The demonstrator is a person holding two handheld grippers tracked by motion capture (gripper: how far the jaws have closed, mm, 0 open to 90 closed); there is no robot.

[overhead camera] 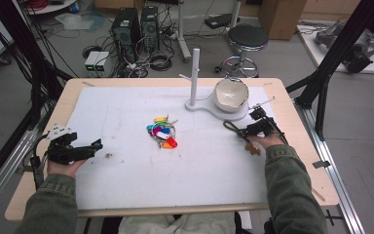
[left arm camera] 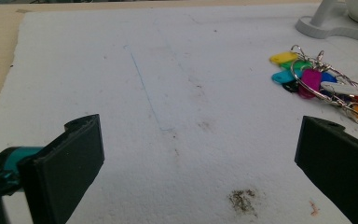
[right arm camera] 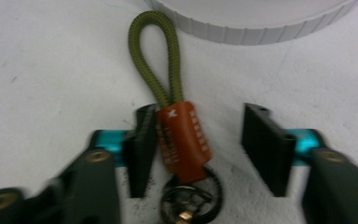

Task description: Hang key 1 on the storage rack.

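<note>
The right gripper (right arm camera: 198, 149) is open around a soft, light cord keychain (right arm camera: 179, 135); grab its brown leather middle. At nine o'clock, the left gripper (left arm camera: 198, 172) gapes empty.

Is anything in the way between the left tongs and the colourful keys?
Nothing visible. The left tongs stand open over the white mat, and just bare mat with a small dark smudge lies between them and the keys.

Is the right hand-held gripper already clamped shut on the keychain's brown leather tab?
No: one black jaw touches the brown leather tab, the other stands clear.
</note>
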